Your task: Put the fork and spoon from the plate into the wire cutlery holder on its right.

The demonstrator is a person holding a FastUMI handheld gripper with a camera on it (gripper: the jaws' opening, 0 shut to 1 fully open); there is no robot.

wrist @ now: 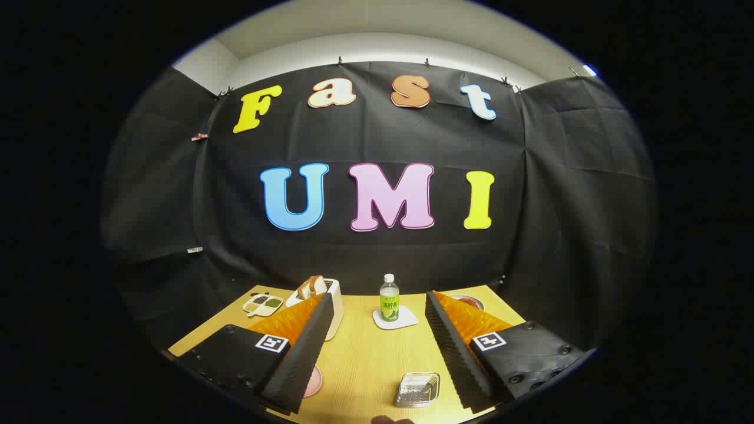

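A two-finger gripper point(377, 347) is held above a light wooden table point(365, 359), looking forward toward the black cloth wall of the booth. Its two fingers are spread wide apart with nothing between them but bare tabletop.

A wire cutlery holder point(417, 389) sits on the table low between the fingers, closer to the right finger and just beside its inner edge. Whether anything lies inside it cannot be made out. A pink plate point(313, 381) peeks out from under the inner edge of the left finger, mostly hidden by it; the fork and spoon cannot be seen on the small part that shows.

Farther ahead, beyond the fingertips, a small green-labelled bottle point(389, 297) stands upright on a white coaster point(394, 318), roughly midway between the fingers. Behind the left fingertip is a white toaster point(330, 294) with slices of bread standing in it, and beside that a small dish point(263, 304) divided into compartments. Behind the right fingertip a white bowl point(468, 301) is partly visible.
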